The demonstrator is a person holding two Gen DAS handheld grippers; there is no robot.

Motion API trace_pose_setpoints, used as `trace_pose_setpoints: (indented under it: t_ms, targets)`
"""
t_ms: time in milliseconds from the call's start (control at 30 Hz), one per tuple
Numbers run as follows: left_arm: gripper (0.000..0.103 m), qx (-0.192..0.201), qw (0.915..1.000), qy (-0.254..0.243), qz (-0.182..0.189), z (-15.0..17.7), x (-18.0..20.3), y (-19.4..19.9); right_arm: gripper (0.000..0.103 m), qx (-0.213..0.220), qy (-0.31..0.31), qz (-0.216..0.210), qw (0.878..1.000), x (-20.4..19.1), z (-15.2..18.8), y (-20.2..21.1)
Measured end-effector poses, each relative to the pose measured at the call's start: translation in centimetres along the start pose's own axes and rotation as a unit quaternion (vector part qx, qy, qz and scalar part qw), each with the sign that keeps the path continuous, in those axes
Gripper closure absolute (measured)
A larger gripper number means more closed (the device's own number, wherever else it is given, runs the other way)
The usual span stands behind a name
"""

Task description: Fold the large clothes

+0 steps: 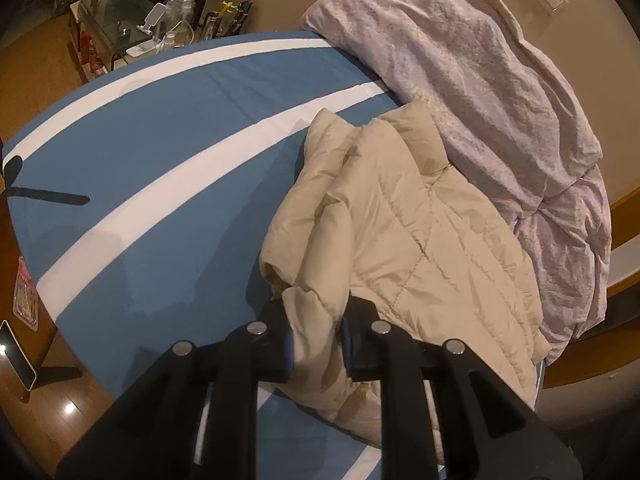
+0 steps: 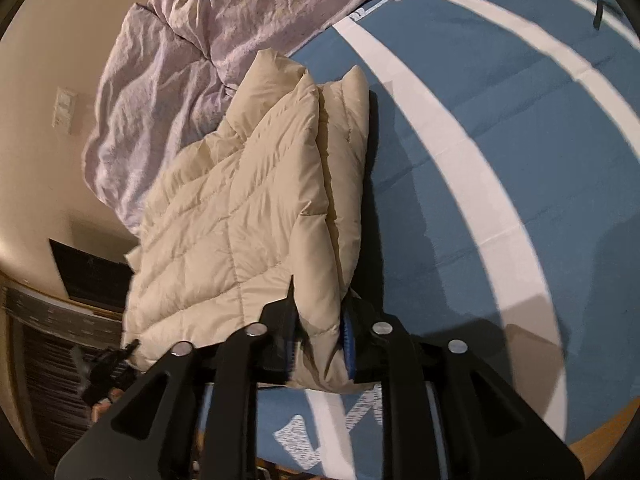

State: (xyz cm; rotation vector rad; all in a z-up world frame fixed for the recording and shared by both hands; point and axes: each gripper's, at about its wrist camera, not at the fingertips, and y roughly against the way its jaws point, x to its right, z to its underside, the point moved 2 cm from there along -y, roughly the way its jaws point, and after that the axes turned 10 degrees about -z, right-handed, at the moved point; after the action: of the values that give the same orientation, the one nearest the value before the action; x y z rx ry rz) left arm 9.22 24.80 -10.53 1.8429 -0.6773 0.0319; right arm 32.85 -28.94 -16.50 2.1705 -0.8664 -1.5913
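Observation:
A beige quilted puffer jacket (image 1: 400, 220) lies folded lengthwise on the blue bed sheet with white stripes (image 1: 160, 152), close to the bed's edge. My left gripper (image 1: 316, 312) is shut on a bunched corner of it, and the fabric fills the gap between the pads. In the right wrist view the jacket (image 2: 240, 220) runs away from me along the sheet (image 2: 460, 120). My right gripper (image 2: 320, 312) is shut on the jacket's near corner, with fabric pressed between its blue-edged pads.
A crumpled pale lilac duvet (image 1: 460, 60) (image 2: 180, 60) is heaped against the jacket's far side. A glass side table (image 1: 112, 20) with bottles stands beyond the bed. A phone (image 1: 16, 354) stands on the wooden floor. A black strap (image 1: 48, 196) lies on the sheet.

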Motion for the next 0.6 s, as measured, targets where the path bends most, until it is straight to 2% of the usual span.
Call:
trace_pose_setpoints:
  t_ms: [33, 100, 167, 300, 367, 500, 600]
  targets:
    - [0.082, -0.002, 1.0, 0.002, -0.002, 0.0, 0.0, -0.1, 0.077, 0.002, 0.012, 0.012, 1.0, -0.3, -0.1, 0.2]
    - [0.074, -0.005, 0.9999, 0.008, -0.008, 0.1, -0.1, -0.3, 0.062, 0.009, 0.034, 0.04, 0.999, -0.9, -0.4, 0.6]
    - [0.068, -0.01, 0.9998, 0.015, -0.011, 0.1, -0.4, -0.5, 0.056, 0.024, 0.053, 0.057, 0.997, -1.5, -0.7, 1.3]
    - [0.051, -0.022, 0.9994, 0.02, -0.015, 0.2, -0.6, -0.8, 0.056, 0.051, 0.082, 0.063, 0.993, -3.0, -1.8, 2.4]
    - [0.046, -0.024, 0.9993, 0.021, -0.017, 0.4, -0.6, -0.9, 0.056, 0.053, 0.103, 0.062, 0.991, -4.2, -2.1, 2.3]
    - [0.037, -0.029, 0.999, 0.028, -0.02, 0.5, -0.5, -1.1, 0.056, 0.032, 0.149, 0.053, 0.987, -6.7, -1.9, 0.6]
    - [0.035, -0.031, 0.9987, 0.033, -0.022, 0.7, -0.5, -1.2, 0.056, 0.007, 0.171, 0.051, 0.984, -7.8, -1.2, -1.0]
